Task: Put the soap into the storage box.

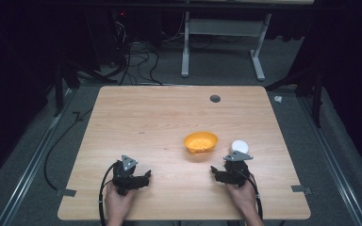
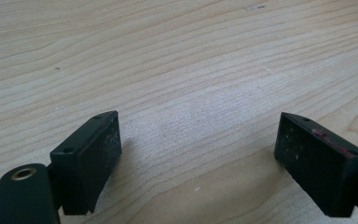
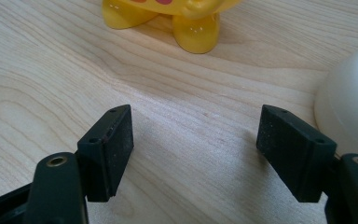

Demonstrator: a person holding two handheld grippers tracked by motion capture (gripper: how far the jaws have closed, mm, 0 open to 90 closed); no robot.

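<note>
Wooden table (image 1: pixel 151 122), dark room beyond. We see the yellow footed bowl (image 1: pixel 201 141) mid-table, the white bowl (image 1: pixel 239 146) just beside the right gripper (image 3: pixel 193 140); left gripper (image 2: pixel 198 149) rests apart. Both jaws spread, empty. Risk: our right jaw may nudge the white bowl aside.

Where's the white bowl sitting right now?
In the high view the white bowl sits right of the yellow bowl, just beyond the right gripper.

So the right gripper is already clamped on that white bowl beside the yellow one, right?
Not quite. The right gripper is open, with only bare table between its jaws, as the right gripper view shows. The white bowl does sit beside the yellow bowl.
</note>
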